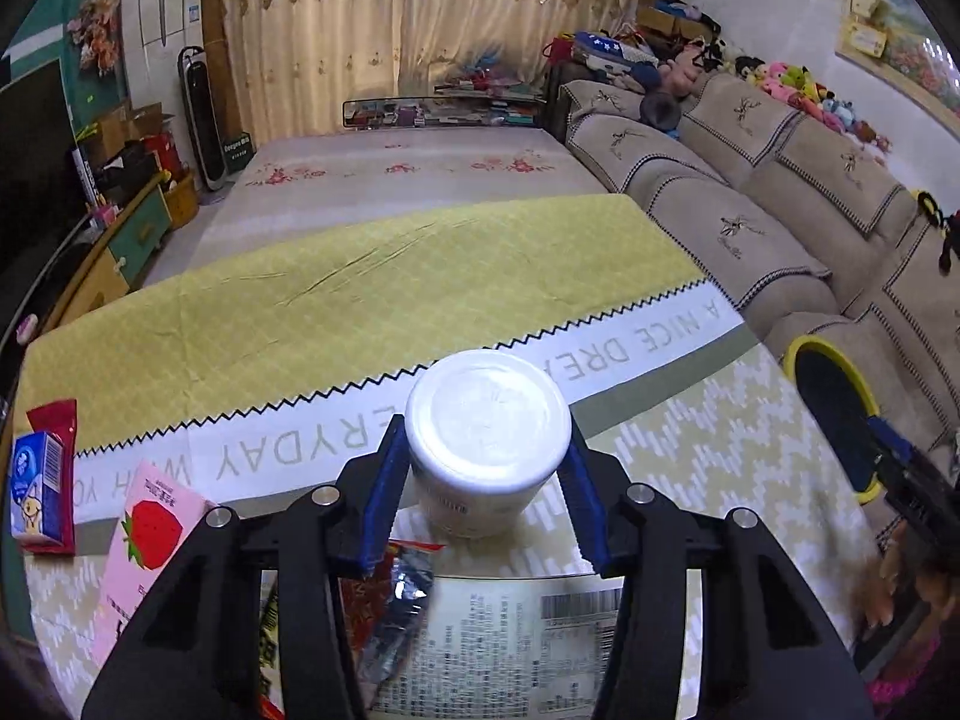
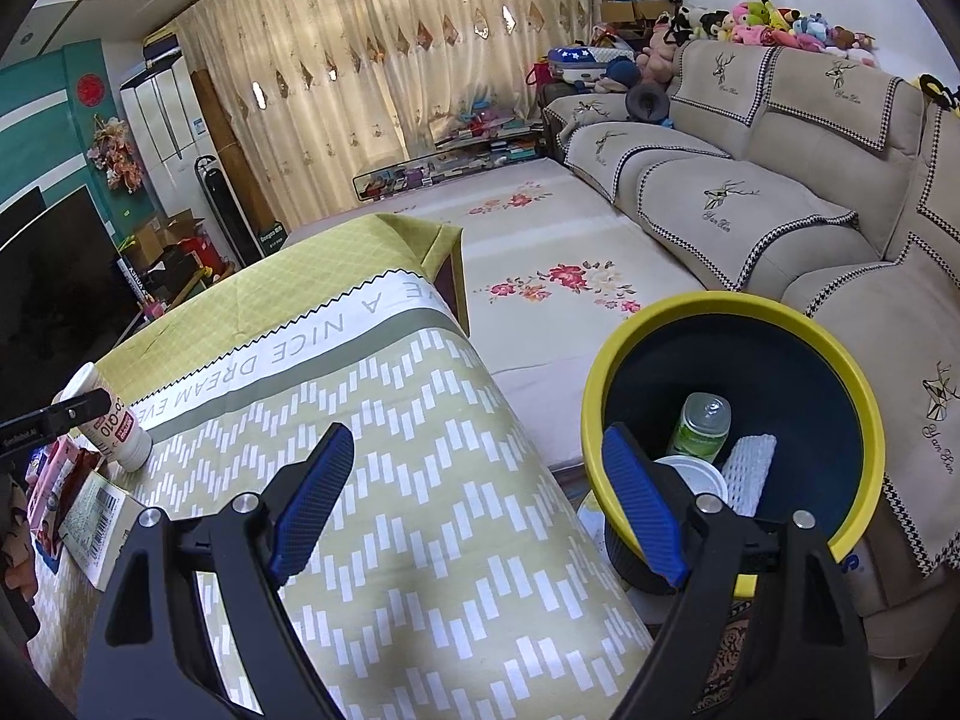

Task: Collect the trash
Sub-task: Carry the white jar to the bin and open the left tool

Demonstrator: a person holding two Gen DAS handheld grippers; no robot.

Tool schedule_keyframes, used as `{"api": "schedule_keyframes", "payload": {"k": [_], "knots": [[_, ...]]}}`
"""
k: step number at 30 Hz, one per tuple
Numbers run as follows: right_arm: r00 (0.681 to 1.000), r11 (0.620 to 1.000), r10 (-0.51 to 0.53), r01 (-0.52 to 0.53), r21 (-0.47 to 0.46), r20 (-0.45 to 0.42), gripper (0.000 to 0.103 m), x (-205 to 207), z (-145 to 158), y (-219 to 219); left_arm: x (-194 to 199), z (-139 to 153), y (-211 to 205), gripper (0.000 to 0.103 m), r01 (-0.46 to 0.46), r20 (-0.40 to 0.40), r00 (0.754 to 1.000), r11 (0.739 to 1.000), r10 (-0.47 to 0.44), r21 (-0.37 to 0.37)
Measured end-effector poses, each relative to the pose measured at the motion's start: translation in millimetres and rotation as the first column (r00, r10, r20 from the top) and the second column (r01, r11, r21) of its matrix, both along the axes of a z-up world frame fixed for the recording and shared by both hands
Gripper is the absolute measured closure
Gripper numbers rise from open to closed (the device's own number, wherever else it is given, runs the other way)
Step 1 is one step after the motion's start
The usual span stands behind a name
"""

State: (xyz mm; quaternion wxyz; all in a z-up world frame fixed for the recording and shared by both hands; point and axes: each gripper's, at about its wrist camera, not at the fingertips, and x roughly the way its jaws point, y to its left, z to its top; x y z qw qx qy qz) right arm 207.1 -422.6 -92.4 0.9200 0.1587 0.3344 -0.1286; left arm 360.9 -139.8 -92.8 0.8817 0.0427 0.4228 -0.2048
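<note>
My left gripper [image 1: 483, 474] has its blue pads against both sides of a white plastic bottle [image 1: 487, 426] that stands upside down on the table; the bottle also shows in the right wrist view [image 2: 111, 420]. My right gripper [image 2: 474, 504] is open and empty, over the table's right edge beside a yellow-rimmed dark bin [image 2: 726, 324]. The bin holds a green bottle [image 2: 702, 426], a white cup [image 2: 696, 477] and white foam netting [image 2: 747, 468]. A pink strawberry carton [image 1: 150, 540], a blue-and-white carton [image 1: 36, 492], a red wrapper [image 1: 57, 420] and a barcoded box [image 1: 510, 648] lie on the table.
The table carries a yellow-green patterned cloth [image 2: 420, 510]. The bin [image 1: 834, 408] stands on the floor between the table and a beige sofa [image 2: 780, 210]. A floral rug [image 2: 540, 264] covers the floor beyond. A TV cabinet [image 1: 120, 240] lines the left wall.
</note>
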Motion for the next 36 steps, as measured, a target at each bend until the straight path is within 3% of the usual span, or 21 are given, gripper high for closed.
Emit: {"api": "schedule_keyframes", "payload": {"k": [7, 14, 21, 30, 36], "knots": [[1.0, 1.0, -0.002, 0.003, -0.026, 0.018, 0.023, -10.9, 5.4, 0.4, -27.6, 22.3, -29.1, 0.054, 0.056, 0.046, 0.997, 0.998, -0.056, -0.003], [0.999, 0.999, -0.026, 0.026, -0.019, 0.038, 0.023, -55.2, 23.8, -34.7, -61.1, 45.5, -95.9, 0.054, 0.212, 0.073, 0.975, 0.977, -0.211, -0.012], [0.994, 0.992, -0.112, 0.112, -0.058, 0.007, 0.023, -109.9, 25.6, -80.1, -84.4, 45.8, -203.9, 0.054, 0.39, 0.055, 0.92, 0.92, -0.387, -0.049], [0.973, 0.973, -0.229, 0.228, -0.022, -0.032, 0.023, -147.7, 11.6, -135.2, -108.6, 25.8, -341.5, 0.054, 0.545, 0.008, 0.839, 0.838, -0.545, -0.04], [0.965, 0.965, -0.262, 0.261, -0.023, -0.027, 0.023, -157.5, 12.9, -151.3, -104.0, 3.4, -400.1, 0.054, 0.573, -0.033, 0.819, 0.819, -0.574, -0.028]]}}
